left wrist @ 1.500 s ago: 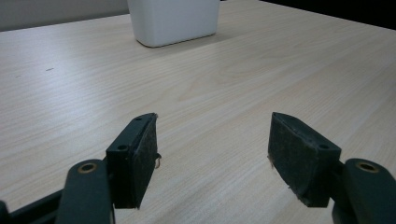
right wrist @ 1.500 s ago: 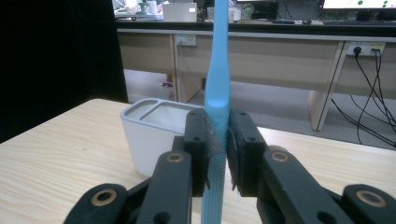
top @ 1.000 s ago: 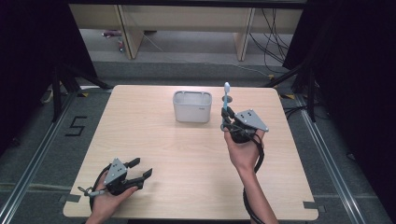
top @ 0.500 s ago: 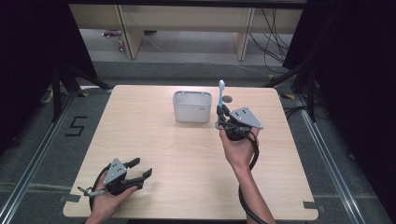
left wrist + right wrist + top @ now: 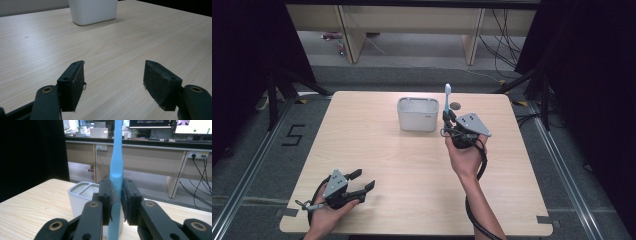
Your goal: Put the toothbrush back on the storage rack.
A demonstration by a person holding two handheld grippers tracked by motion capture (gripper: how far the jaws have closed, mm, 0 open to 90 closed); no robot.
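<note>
The right gripper (image 5: 447, 121), clamped on a blue toothbrush (image 5: 447, 100) held upright, sits just right of the white holder (image 5: 417, 114) at the surface's (image 5: 412, 165) far side, while the left gripper (image 5: 362, 180) rests open, well apart.

We see a square, pale wooden surface (image 5: 387, 165) with a light grain standing on a grey carpeted floor (image 5: 257, 170). A white figure five (image 5: 293, 135) is marked on that floor to the left of it, and metal floor rails (image 5: 242, 185) run past both sides. Black curtains (image 5: 242, 60) close off the left and right. Behind, we find a long beige wooden desk (image 5: 160, 152) with panel legs, black cables (image 5: 504, 30) hanging under it and trailing over the floor, wall sockets (image 5: 195, 155) on its front, and lit computer monitors (image 5: 192, 125) on top.
</note>
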